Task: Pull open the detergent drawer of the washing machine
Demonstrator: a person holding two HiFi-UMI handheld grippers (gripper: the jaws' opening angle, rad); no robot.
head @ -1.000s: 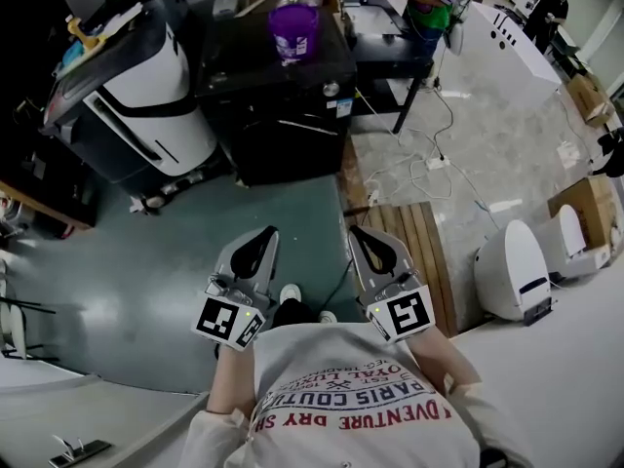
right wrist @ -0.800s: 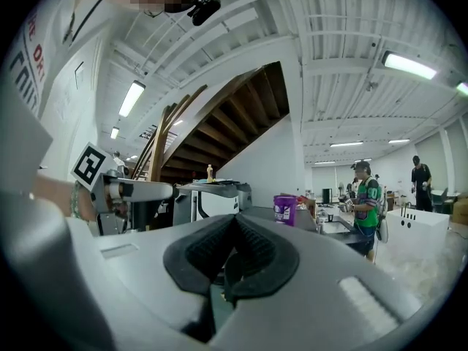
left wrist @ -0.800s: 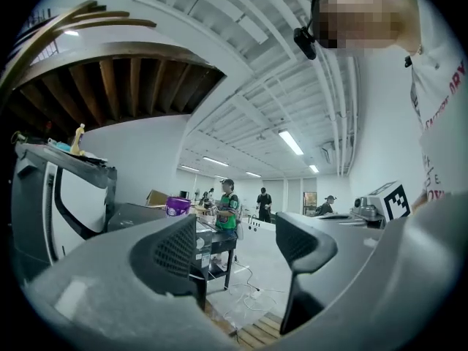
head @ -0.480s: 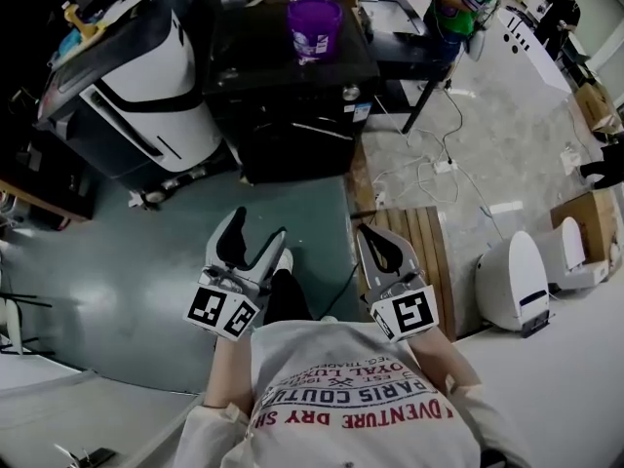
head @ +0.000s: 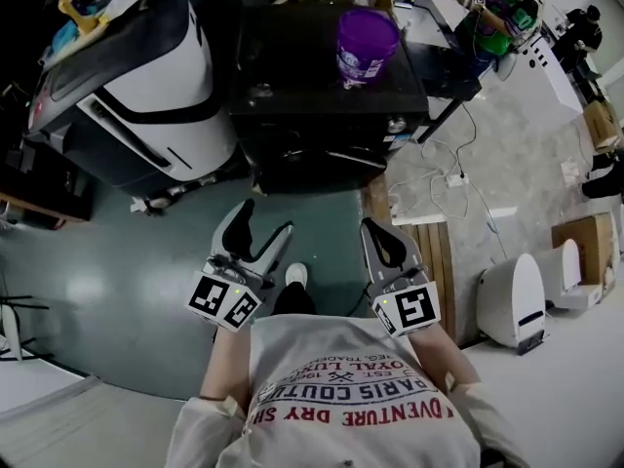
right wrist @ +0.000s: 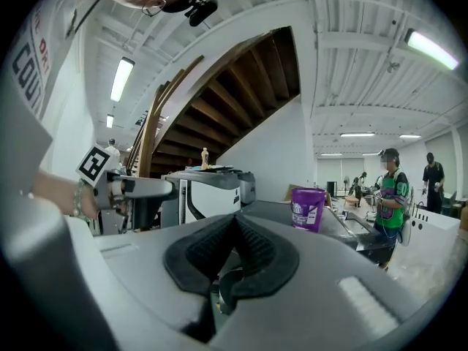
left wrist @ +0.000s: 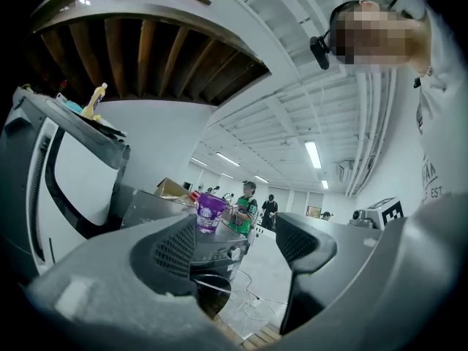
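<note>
The black washing machine (head: pixel 322 96) stands straight ahead of me, with a purple bucket (head: pixel 368 45) on its lid. Its control panel with a round knob (head: pixel 395 125) faces me; I cannot pick out the detergent drawer in the dark front. My left gripper (head: pixel 265 220) is held short of the machine's front with its jaws open and nothing between them. In the left gripper view the left gripper (left wrist: pixel 241 247) frames the knob (left wrist: pixel 234 253). My right gripper (head: pixel 372 226) is beside it, also short of the machine. Its pads (right wrist: pixel 235 251) are shut together on nothing.
A white-and-black appliance (head: pixel 146 76) stands at the machine's left. A wooden pallet (head: pixel 429 252) and cables (head: pixel 453 178) lie on the floor at the right. White units (head: pixel 512 295) and a cardboard box (head: pixel 575 232) are further right. People stand at the back (head: pixel 502 8).
The left gripper's jaws went from shut to open. Both grippers moved forward towards the washing machine, which now looks nearer and larger.
</note>
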